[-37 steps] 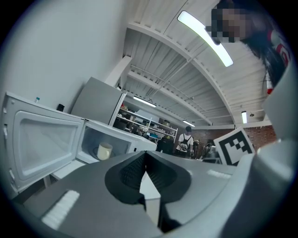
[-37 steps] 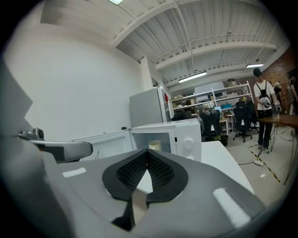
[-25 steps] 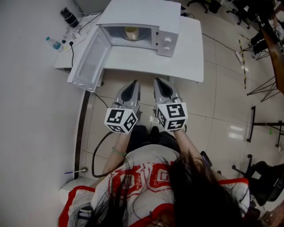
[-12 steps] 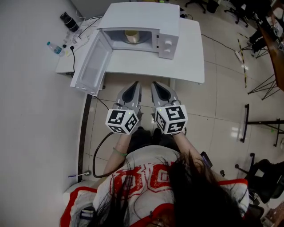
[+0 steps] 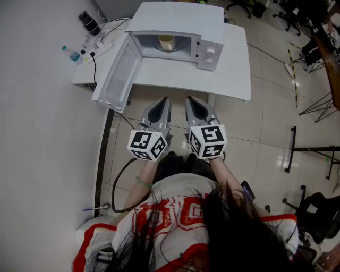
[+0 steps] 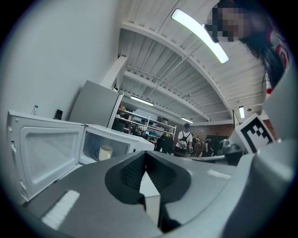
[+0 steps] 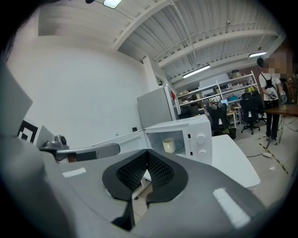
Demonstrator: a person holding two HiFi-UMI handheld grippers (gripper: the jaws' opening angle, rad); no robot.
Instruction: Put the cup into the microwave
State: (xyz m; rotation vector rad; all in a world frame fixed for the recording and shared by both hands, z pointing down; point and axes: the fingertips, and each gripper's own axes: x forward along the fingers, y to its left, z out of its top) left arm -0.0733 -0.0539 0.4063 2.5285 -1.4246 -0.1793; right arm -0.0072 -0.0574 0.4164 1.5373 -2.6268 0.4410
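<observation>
On the white worktop [image 5: 234,74] the microwave [image 5: 180,13] stands with its door [image 5: 118,74] open and the cup [image 5: 167,42] already inside it, while my left tool [image 5: 161,102] and right tool [image 5: 192,102], both closed and empty, hang well short of it, so I judge pushing the door shut comes next.

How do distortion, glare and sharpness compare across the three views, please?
Head view: evenly lit and sharp, with mild wide-angle stretch. Left gripper view: strong fisheye, dark corners, ceiling lamp glaring. Right gripper view: same fisheye and dark corners; cup clear.
</observation>
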